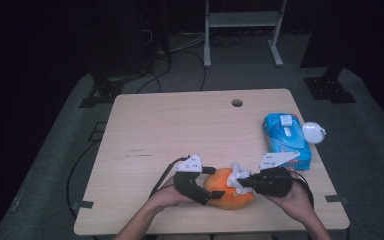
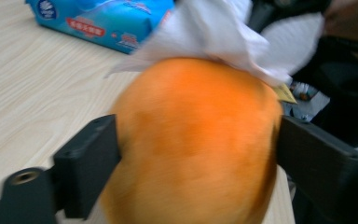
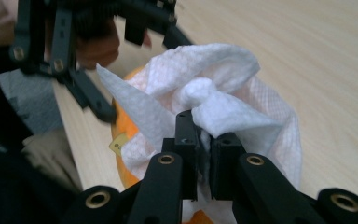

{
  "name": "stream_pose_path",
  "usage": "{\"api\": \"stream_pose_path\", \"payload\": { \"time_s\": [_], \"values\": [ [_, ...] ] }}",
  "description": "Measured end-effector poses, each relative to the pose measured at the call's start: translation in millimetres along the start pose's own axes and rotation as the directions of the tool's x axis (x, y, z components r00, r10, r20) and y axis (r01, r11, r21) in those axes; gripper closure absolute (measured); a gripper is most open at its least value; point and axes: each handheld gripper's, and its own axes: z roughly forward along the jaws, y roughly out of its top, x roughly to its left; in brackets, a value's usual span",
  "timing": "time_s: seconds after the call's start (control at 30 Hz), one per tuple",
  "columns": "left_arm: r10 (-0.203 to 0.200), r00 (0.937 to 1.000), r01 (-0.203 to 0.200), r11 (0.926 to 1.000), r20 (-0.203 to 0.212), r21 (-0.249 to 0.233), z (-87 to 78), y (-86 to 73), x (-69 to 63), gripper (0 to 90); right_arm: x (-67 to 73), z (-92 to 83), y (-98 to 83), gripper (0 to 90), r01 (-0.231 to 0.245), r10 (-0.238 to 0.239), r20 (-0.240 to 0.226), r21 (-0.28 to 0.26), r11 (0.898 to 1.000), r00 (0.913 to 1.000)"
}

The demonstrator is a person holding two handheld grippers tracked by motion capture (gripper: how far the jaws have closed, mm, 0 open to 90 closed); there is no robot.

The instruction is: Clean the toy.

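Left claw (image 1: 211, 187) grips the fruit (image 1: 227, 192); right claw (image 1: 244, 183) pinches the wipe (image 1: 239, 174). Hard rubbing could roll the fruit from the jaws, lower centre of the bench (image 1: 180, 130).

your left gripper (image 1: 207, 186) and right gripper (image 1: 246, 183) are black, each topped by a grey three-cornered plate dotted with small dark marks. a black cable trails from each toward the near edge. the jaws are flat black blocks on slim linkage bars pinned with brass-coloured rivets. your forearms are bare, no sleeves.
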Motion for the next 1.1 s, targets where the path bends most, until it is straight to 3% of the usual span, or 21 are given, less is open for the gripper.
{"api": "stream_pose_path", "payload": {
  "time_s": [0.03,0.07,0.13,0.17,0.2,0.3,0.33,0.37,0.4,0.47,0.53,0.6,0.7,0.73,0.77,0.8,0.87,0.97,1.1],
  "values": [
    [-0.022,0.9997,0.022,0.9997,-0.003,0.001,-0.4,0.4,2.3,9.8,0.0,0.0,0.0,83.1,0.0,0.0,0.0,0.0,1.0,1.0],
    [-0.068,0.9976,0.068,0.9976,0.014,0.014,2.7,-2.1,6.0,7.2,-1.2,-0.5,-1.6,83.2,-0.011,0.011,-0.02,-0.001,1.0,0.9997],
    [-0.12,0.9918,0.119,0.9921,0.042,0.042,9.2,-7.3,8.4,4.0,-0.1,1.7,-1.6,83.1,-0.005,0.005,-0.036,0.002,1.0,0.9993],
    [-0.12,0.9918,0.119,0.9921,0.042,0.042,9.2,-7.3,8.4,3.9,-0.1,1.7,-1.6,83.1,-0.005,0.005,-0.036,0.002,1.0,0.9993],
    [-0.144,0.9871,0.141,0.9889,0.069,0.045,12.7,-11.6,9.2,4.9,3.1,4.4,-0.4,83.1,0.01,-0.01,-0.034,0.013,1.0,0.9994],
    [-0.129,0.989,0.127,0.9914,0.072,0.03,8.0,-10.5,9.0,27.7,5.6,3.8,0.9,83.1,0.017,-0.017,-0.01,0.0,1.0,0.9998],
    [-0.109,0.9918,0.11,0.9939,0.066,-0.002,3.0,-8.1,8.7,33.6,5.7,2.3,1.4,83.1,0.016,-0.016,0.0,-0.012,1.0,0.9999],
    [-0.109,0.9918,0.11,0.9939,0.066,-0.002,3.0,-8.1,8.7,37.7,5.7,2.3,1.4,83.1,0.016,-0.016,0.0,-0.012,1.0,0.9999],
    [-0.069,0.997,0.07,0.997,0.037,-0.034,-0.5,-4.3,7.3,39.2,7.5,-1.8,3.4,83.1,0.018,-0.016,0.032,-0.044,0.999,0.9994],
    [-0.002,0.9998,0.001,0.998,-0.021,-0.064,-4.0,1.3,4.2,39.3,11.5,-5.6,6.4,83.2,0.03,-0.025,0.06,-0.08,0.996,0.9979],
    [0.05,0.9971,-0.054,0.9954,-0.057,-0.079,-6.6,4.3,2.9,38.0,14.8,-6.3,9.4,83.2,0.051,-0.043,0.08,-0.1,0.994,0.9959],
    [0.089,0.9932,-0.092,0.9949,-0.075,-0.041,-6.5,2.2,4.3,36.5,14.5,-4.3,9.9,83.2,0.055,-0.047,0.091,-0.098,0.994,0.9948],
    [0.079,0.9944,-0.08,0.9968,-0.07,-0.007,-5.5,-5.5,9.9,31.7,9.8,2.4,5.4,83.2,0.055,-0.049,0.108,-0.059,0.997,0.9929],
    [0.055,0.9966,-0.056,0.9984,-0.061,-0.003,-6.0,-9.4,14.0,30.3,-0.2,9.7,-3.5,83.2,0.026,-0.023,0.104,-0.031,0.999,0.9943],
    [0.037,0.9977,-0.038,0.9993,-0.056,-0.005,-7.0,-12.5,17.0,30.3,-0.2,9.7,-3.5,83.2,0.026,-0.023,0.104,-0.031,0.999,0.9943],
    [0.019,0.9984,-0.019,0.9998,-0.053,-0.001,-9.8,-14.5,20.4,29.3,-7.8,10.9,-9.4,83.2,-0.018,0.02,0.096,-0.023,1.0,0.9952],
    [0.005,0.9987,-0.005,1.0,-0.05,-0.002,-10.7,-15.2,22.5,29.0,-11.5,9.5,-11.6,83.2,-0.029,0.029,0.132,-0.006,1.0,0.9909],
    [0.001,0.9988,-0.001,1.0,-0.05,-0.001,-9.9,-15.3,22.8,27.7,-11.0,9.1,-11.9,83.3,-0.036,0.038,0.138,-0.017,0.999,0.9897],
    [-0.004,0.9987,0.004,1.0,-0.05,-0.002,-9.4,-16.4,21.9,26.5,1.3,9.2,-3.4,83.3,0.0,0.006,0.091,-0.062,0.998,0.9958]
  ]
}}
